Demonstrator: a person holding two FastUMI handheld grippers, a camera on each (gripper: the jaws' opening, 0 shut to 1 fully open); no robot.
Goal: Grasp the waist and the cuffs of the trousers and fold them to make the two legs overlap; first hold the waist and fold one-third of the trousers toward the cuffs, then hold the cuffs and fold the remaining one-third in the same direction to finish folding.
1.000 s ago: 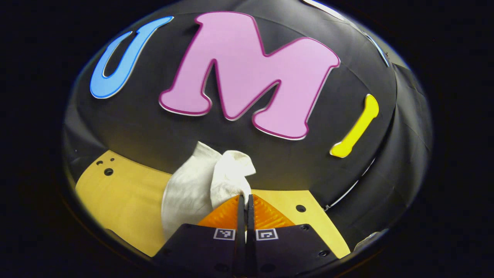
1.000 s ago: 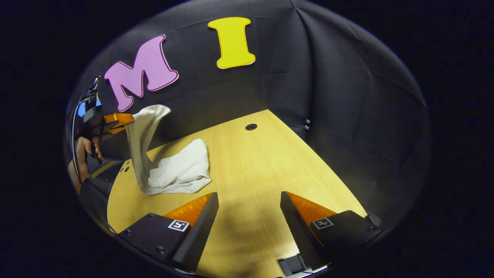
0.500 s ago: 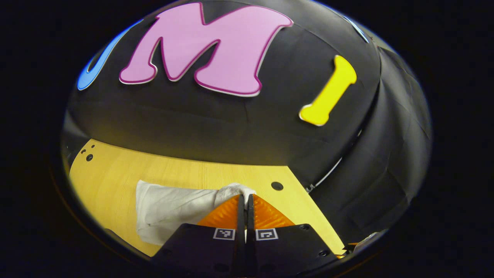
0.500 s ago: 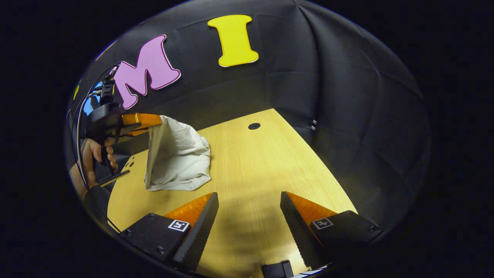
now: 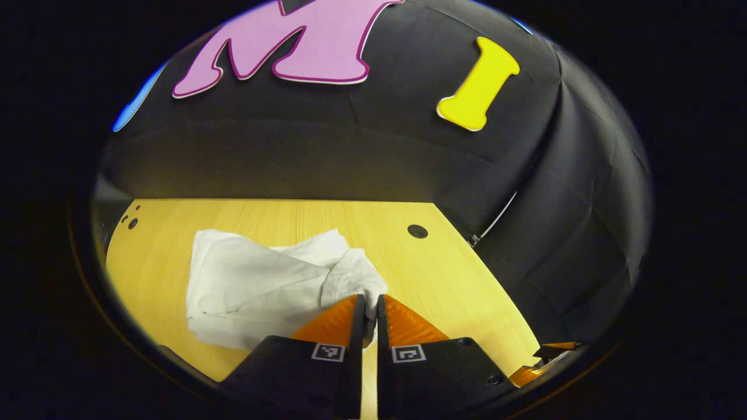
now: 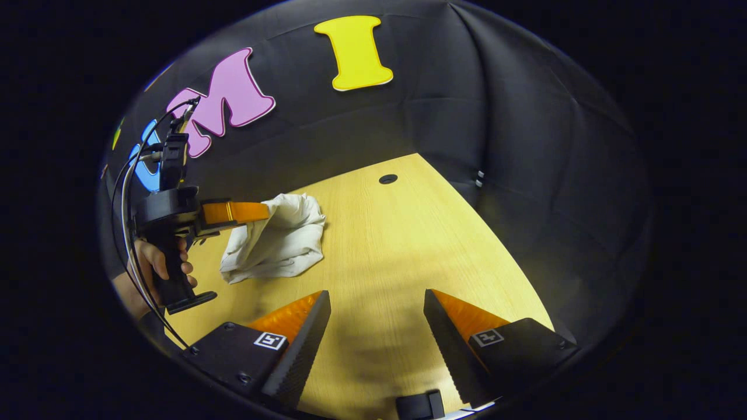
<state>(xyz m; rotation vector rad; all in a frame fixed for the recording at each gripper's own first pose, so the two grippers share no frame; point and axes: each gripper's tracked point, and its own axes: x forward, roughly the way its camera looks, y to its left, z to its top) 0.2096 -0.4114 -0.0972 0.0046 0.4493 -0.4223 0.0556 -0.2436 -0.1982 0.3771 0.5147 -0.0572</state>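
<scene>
One pair of white trousers (image 5: 262, 286) lies bunched in a folded heap on the wooden table (image 5: 455, 280), left of its round cable hole (image 5: 417, 231). The left tongs (image 5: 366, 309) are nearly pressed together, pinching a trouser edge. The right tongs (image 6: 376, 326) stand spread over bare table, well apart from the trousers (image 6: 280, 242). A hand (image 6: 154, 265) holds the left tongs' (image 6: 257, 212) handle.

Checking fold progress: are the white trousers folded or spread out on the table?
Folded: the trousers lie as a compact layered bundle on the table, one corner pinched in the left claw.
</scene>
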